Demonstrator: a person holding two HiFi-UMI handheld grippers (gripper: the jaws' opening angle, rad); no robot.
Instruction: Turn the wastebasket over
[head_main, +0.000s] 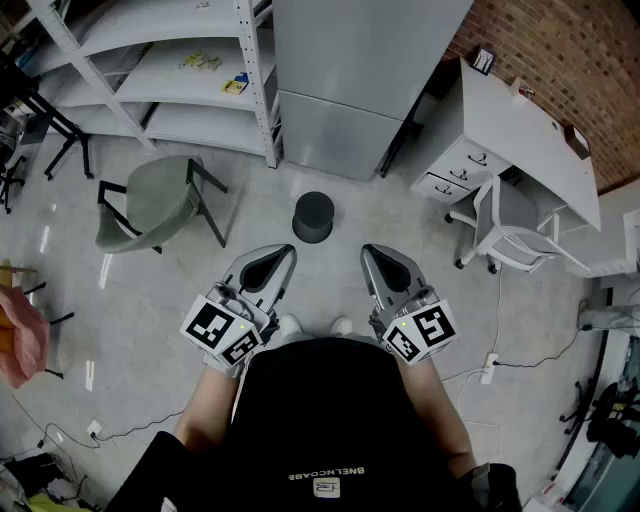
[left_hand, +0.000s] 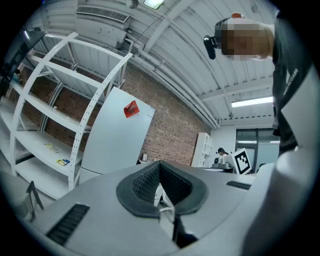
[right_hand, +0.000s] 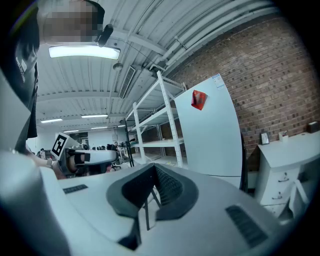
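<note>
Dark wastebasket (head_main: 313, 217) standing on floor (head_main: 250, 205), long axis vertical

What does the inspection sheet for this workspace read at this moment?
Surface: glossy grey floor.
Job's things: dark wastebasket standing on the floor ahead of the person, untouched.
Clutter: small items on the white shelving.
Grippers: left gripper and right gripper both shut, empty, held short of the wastebasket.
Cables: white power strip on the floor at the person's right.
Surroundings: green chair, grey cabinet, white desk, brick wall.
</note>
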